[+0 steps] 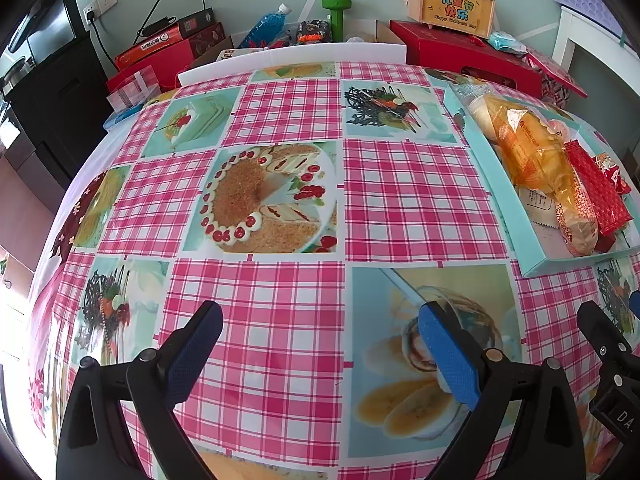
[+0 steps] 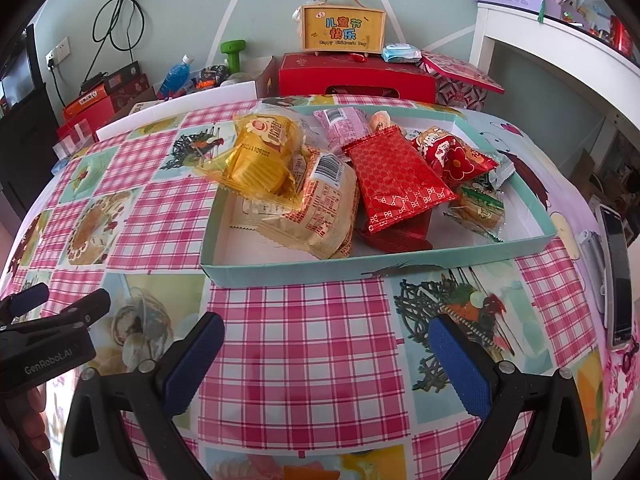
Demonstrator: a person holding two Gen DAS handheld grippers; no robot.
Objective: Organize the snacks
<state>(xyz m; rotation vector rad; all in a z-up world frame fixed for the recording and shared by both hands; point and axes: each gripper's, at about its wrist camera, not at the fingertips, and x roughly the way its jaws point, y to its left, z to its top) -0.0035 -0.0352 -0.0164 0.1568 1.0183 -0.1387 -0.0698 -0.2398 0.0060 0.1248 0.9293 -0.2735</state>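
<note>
From my station I see both claws hanging low over the checked tabletop, each spread wide with nothing between its blue pads. The left claw looks onto bare cloth printed with cakes and fruit, and the right claw faces the shallow teal tray that sits just ahead of it. All the snacks I can make out lie piled inside that tray: a yellow-wrapped cake pack tilts against the far left corner and overhangs the rim, a beige pack with a barcode leans beside it, a red patterned pouch rests across the middle, a red flowered packet lies toward the right, a green-printed biscuit pack sits by the right wall, and a pink wrapper shows at the back. In the left view the same tray lies off to the right. The left claw's tips also show at the left edge of the right view. Behind the tabletop stand a red gift box carrying a yellow handled case, a green dumbbell and a blue bottle. A phone lies at the right edge.
</note>
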